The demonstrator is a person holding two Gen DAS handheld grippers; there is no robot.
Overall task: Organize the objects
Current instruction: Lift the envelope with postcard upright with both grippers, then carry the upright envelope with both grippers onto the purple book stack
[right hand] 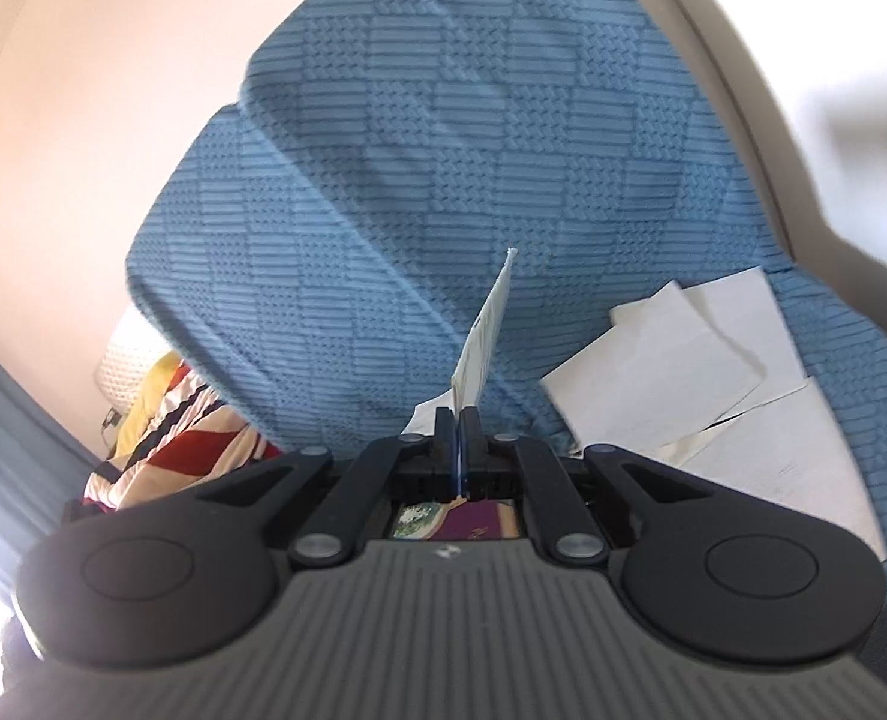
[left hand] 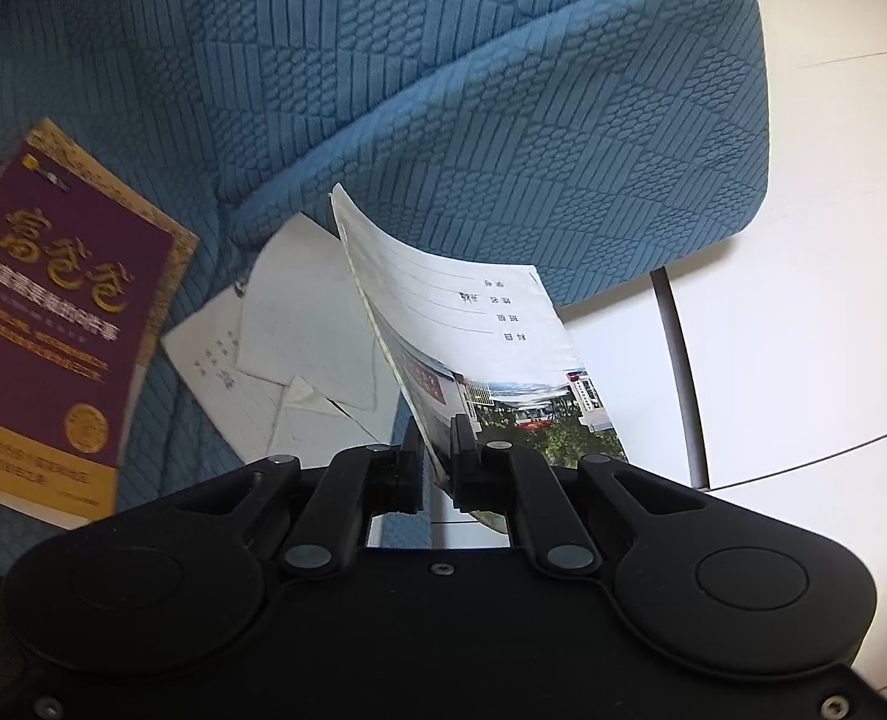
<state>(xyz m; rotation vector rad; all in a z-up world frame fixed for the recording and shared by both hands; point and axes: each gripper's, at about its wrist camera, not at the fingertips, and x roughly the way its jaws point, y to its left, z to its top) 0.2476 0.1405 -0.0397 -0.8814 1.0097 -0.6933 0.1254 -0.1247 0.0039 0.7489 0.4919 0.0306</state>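
Purple book (left hand: 65,312) cut off left, text blurred.

Count: 1 purple book (left hand: 53,324) at 9 o'clock, 1 notebook (left hand: 473,324) centre, roughly 3 loose paper sheets (left hand: 299,324), 1 blue chair (left hand: 503,120).

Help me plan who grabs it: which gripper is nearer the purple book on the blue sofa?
Left, probably. The purple book lies just beside the left gripper, which pinches a notebook. The right gripper, pinching a paper booklet, shows no clear view of it.
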